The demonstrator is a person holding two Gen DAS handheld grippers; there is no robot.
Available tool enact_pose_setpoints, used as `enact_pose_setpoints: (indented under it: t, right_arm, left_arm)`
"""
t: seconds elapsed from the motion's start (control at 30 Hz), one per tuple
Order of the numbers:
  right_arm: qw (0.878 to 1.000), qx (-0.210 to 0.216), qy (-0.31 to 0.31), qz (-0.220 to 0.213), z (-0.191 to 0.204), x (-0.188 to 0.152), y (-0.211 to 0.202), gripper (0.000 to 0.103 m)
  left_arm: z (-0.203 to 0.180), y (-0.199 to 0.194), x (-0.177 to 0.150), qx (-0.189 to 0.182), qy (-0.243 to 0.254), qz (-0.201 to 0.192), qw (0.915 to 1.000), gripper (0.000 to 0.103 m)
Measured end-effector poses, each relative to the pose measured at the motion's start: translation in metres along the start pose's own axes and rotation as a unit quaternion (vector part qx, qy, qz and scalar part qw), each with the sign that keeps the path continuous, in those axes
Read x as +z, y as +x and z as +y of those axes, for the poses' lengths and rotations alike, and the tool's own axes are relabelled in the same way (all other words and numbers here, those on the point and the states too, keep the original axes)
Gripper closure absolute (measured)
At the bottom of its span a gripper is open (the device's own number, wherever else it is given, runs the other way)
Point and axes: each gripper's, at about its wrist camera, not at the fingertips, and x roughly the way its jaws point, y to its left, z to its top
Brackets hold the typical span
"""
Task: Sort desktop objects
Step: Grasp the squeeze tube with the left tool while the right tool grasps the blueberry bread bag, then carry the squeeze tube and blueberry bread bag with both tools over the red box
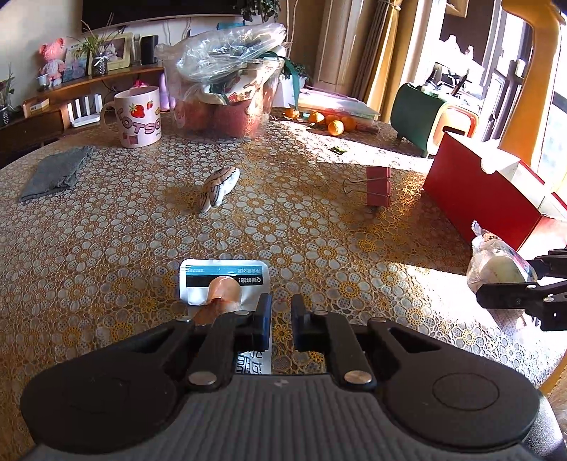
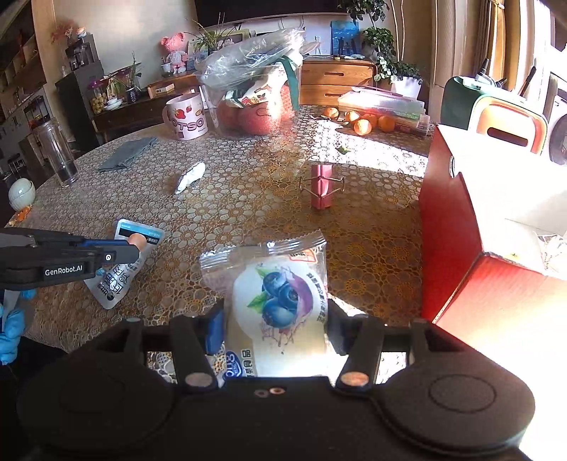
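Left to right. Left gripper point(image 2: 136, 248), at 9 o'clock in the right wrist view, is closed on a white sachet point(image 1: 223, 282). Right gripper point(image 2: 274, 331), at 6 o'clock, is clamped part-way on a blueberry pastry packet point(image 2: 280, 301). Red box point(image 2: 457, 227), at 3 o'clock, is the likely bin. Still unsorted on the table point(image 1: 319, 234): folded wrapper point(image 1: 218, 188) and red binder clip point(image 1: 378, 186), toward 12 o'clock. Sorting appears only partly done.

A sunlit living room. Strong daylight from tall windows point(image 1: 510, 71) with yellow curtains point(image 1: 382, 46) falls across a floral lace tablecloth point(image 1: 301, 227). A wooden shelf point(image 1: 95, 79) and wooden drawers point(image 2: 336, 83) line the pale back wall point(image 2: 127, 32).
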Motion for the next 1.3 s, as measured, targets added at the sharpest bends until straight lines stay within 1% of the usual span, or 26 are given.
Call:
enact_pose_setpoints:
  t: [0.07, 0.13, 0.17, 0.2, 0.23, 0.27, 0.3, 0.47, 0.53, 0.7, 0.77, 0.93, 0.97, 1.03, 1.3]
  right_arm:
    - [1.0, -0.002, 0.003, 0.0, -0.003, -0.001, -0.002, 0.048]
    - [1.0, -0.002, 0.006, 0.001, -0.005, -0.003, -0.003, 0.048]
    - [1.0, -0.002, 0.006, 0.001, -0.006, -0.004, -0.004, 0.048]
    - [1.0, -0.002, 0.007, 0.002, -0.007, -0.004, -0.004, 0.048]
    - [1.0, -0.002, 0.007, 0.002, -0.008, -0.005, -0.004, 0.048]
    - [1.0, -0.002, 0.008, 0.003, -0.008, -0.005, -0.003, 0.048]
    - [1.0, -0.003, 0.008, 0.003, -0.008, -0.005, -0.003, 0.048]
    - [1.0, -0.003, 0.01, 0.006, -0.009, -0.006, -0.001, 0.048]
    - [1.0, -0.004, 0.009, 0.008, -0.008, -0.006, 0.0, 0.048]
    - [1.0, -0.006, 0.011, 0.011, -0.01, -0.006, 0.002, 0.048]
    - [1.0, -0.007, 0.011, 0.012, -0.01, -0.006, 0.003, 0.048]
    - [1.0, -0.007, 0.012, 0.015, -0.011, -0.007, 0.006, 0.048]
    - [1.0, -0.007, 0.012, 0.015, -0.011, -0.007, 0.006, 0.048]
    - [1.0, -0.006, 0.012, 0.016, -0.011, -0.008, 0.006, 0.048]
    - [1.0, -0.008, 0.014, 0.012, -0.014, -0.009, 0.001, 0.048]
  left_arm:
    - [0.003, -0.003, -0.002, -0.006, -0.004, -0.002, 1.0, 0.091]
    - [0.006, -0.005, -0.003, -0.003, -0.003, -0.002, 1.0, 0.084]
    - [0.007, -0.006, -0.004, 0.002, 0.0, -0.002, 1.0, 0.072]
    - [0.008, -0.006, -0.004, 0.004, 0.004, -0.003, 1.0, 0.05]
    - [0.009, -0.006, -0.004, 0.008, 0.007, -0.006, 0.9999, 0.038]
    - [0.01, -0.006, -0.005, 0.015, 0.012, -0.012, 0.9997, 0.028]
    - [0.01, -0.005, -0.004, 0.021, 0.018, -0.013, 0.9995, 0.028]
    - [0.016, 0.017, -0.002, 0.056, 0.035, 0.012, 0.9978, 0.028]
    - [0.017, 0.027, -0.003, 0.063, 0.042, 0.02, 0.9969, 0.028]
    - [0.012, 0.038, -0.004, 0.065, 0.054, 0.019, 0.9962, 0.028]
    - [0.012, 0.039, -0.003, 0.067, 0.048, 0.019, 0.9964, 0.028]
    - [0.015, 0.041, -0.001, 0.057, 0.029, 0.02, 0.9978, 0.029]
    - [0.015, 0.041, -0.002, 0.056, 0.026, 0.02, 0.9979, 0.03]
    - [0.014, 0.04, -0.002, 0.054, 0.03, 0.018, 0.998, 0.038]
    - [0.015, 0.035, 0.001, 0.05, 0.015, 0.017, 0.9985, 0.043]
